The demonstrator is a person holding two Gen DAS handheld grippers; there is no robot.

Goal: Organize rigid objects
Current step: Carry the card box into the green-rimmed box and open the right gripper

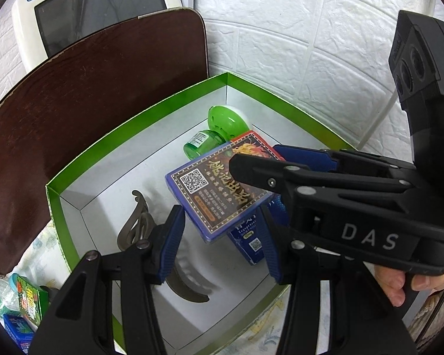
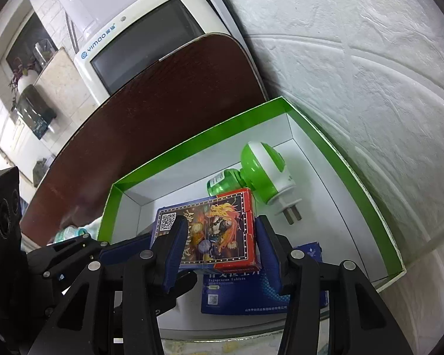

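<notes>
Blue-padded fingers [image 1: 173, 245] of the left gripper [image 1: 222, 245] are seen nearest the left wrist lens, spread apart over the green-rimmed box [image 1: 139, 109] with nothing between them. Below them, toward 7 o'clock on the white box floor, a grey hair claw [image 1: 139, 224] is laid. The right gripper [image 2: 219, 251] is clamped on a card box [image 2: 219, 230], printed with a dragon and a QR code, which is held tilted above the box interior. Under it, at 6 o'clock in the right wrist view, a blue tablet carton [image 2: 251, 293] is lying flat. At 1 o'clock from the card box, a green plug-in vaporizer [image 2: 263, 171] is resting on its side near the far corner, its prongs turned toward the camera. A dark wooden board [image 1: 74, 97] is propped behind the box at 10 o'clock, with a white appliance [image 1: 97, 3] beyond it. A hand [image 1: 399, 284] is visible on the right gripper's handle.
</notes>
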